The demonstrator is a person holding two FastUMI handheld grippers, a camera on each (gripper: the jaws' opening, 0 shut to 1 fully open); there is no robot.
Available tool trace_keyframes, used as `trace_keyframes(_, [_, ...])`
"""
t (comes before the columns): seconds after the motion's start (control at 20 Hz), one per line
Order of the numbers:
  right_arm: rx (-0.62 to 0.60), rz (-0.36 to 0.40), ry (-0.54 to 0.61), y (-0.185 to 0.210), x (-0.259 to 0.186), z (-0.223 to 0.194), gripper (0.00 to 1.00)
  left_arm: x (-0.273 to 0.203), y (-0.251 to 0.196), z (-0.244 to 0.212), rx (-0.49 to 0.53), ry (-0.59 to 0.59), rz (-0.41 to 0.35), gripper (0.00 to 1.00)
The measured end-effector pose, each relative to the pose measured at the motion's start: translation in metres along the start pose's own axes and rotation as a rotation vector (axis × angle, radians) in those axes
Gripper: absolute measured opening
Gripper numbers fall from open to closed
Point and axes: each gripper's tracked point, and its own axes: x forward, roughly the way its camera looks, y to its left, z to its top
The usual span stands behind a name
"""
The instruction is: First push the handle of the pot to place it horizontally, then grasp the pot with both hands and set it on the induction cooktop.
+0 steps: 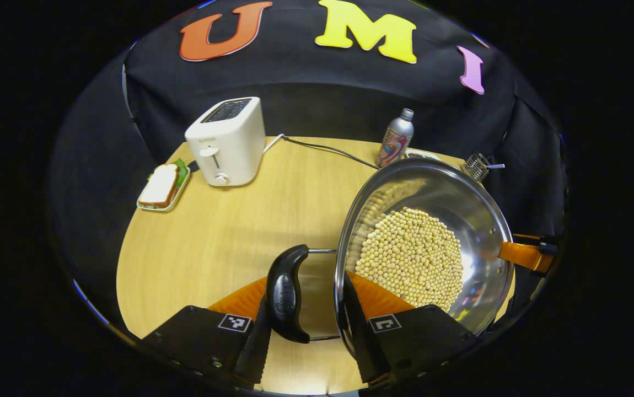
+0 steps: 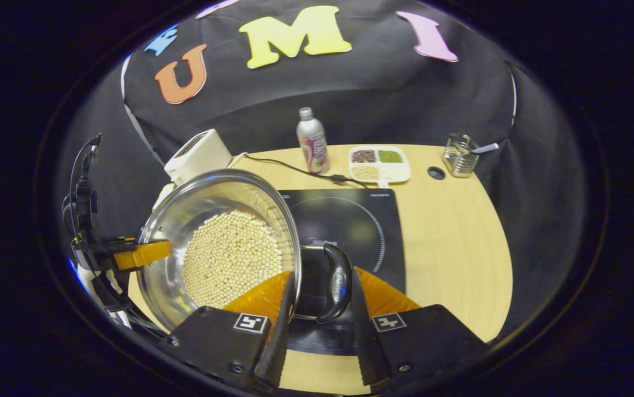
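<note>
Wooden table point(image 2: 449, 231) under cooktop point(image 2: 350, 220), toaster point(image 1: 227, 141).

Two close fisheye views look down from opposite sides of the pot point(image 1: 422, 248), facing the booth's back wall. It sits at 3 o'clock in the left gripper view, 9 o'clock in the right; both share it and the surface point(image 2: 449, 231).

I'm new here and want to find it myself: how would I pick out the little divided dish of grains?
Start at the black induction cooktop on the wooden table. Just behind it, right of the metal bottle, lies the white divided dish. It alone has compartments holding dark, green and pale grains.
</note>
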Motion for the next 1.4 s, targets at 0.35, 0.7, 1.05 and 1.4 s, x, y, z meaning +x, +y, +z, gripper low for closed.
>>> trace_keyframes(0.35, [0.025, -0.055, 0.003, -0.086, -0.014, -0.004, 0.53, 0.010, 0.005, 0.006, 0.013, 0.023, -0.039, 0.63])
trace_keyframes(0.7, [0.021, -0.072, 0.020, -0.134, 0.000, 0.007, 0.53, 0.010, 0.006, 0.005, 0.001, 0.047, -0.030, 0.63])
trace_keyframes(1.05, [0.000, -0.050, 0.053, -0.138, 0.033, 0.024, 0.53, 0.007, 0.005, 0.004, -0.016, 0.073, -0.001, 0.63])
trace_keyframes(1.4, [-0.025, -0.049, 0.069, -0.126, 0.053, 0.035, 0.53, 0.006, 0.007, -0.001, -0.043, 0.090, 0.003, 0.63])
